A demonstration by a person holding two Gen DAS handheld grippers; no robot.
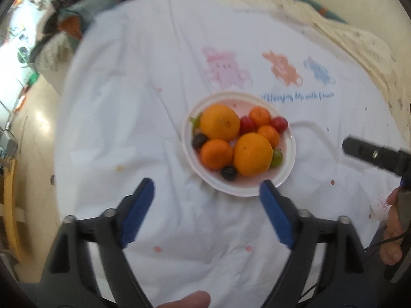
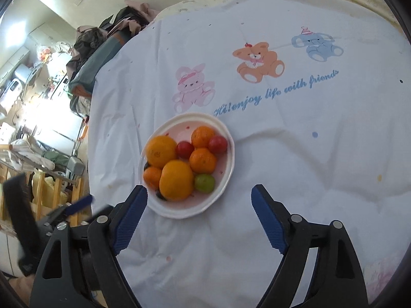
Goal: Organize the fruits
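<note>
Filling most of both views: a white sheet (image 2: 308,166) printed with three cartoon animals and a line of blue script. Sharp from the right wrist, smeared by blur from the left. Cannot tell what lies under it. Runs out of frame at its near edge.

Low in each view, two pairs of black arms with blue pads:
- The left hand-held gripper (image 1: 206,183), spread wide with nothing between the pads, above the sheet just short of the plate's near rim. From the right wrist, only a blurred blue streak at the lower left.
- The right hand-held gripper (image 2: 199,188), likewise spread wide and holding nothing, its left pad covering a bit of the plate's near rim. From the left wrist, only a black stub cut off by the right border.

Near the middle of the sheet, just below the pink animal: a white plate (image 2: 179,211) holding all the fruit.
- Two large oranges (image 2: 161,151), touching.
- Three mandarins (image 2: 203,160), one half hidden behind the oranges from the right wrist.
- Two red round fruits (image 2: 184,149), kind unclear.
- One green grape (image 2: 204,183) against the nearer orange.
- Two dark grapes (image 1: 228,173), almost wholly hidden from the right wrist.
- A green scrap (image 1: 195,122) at the plate's left rim, too blurred to identify.
</note>
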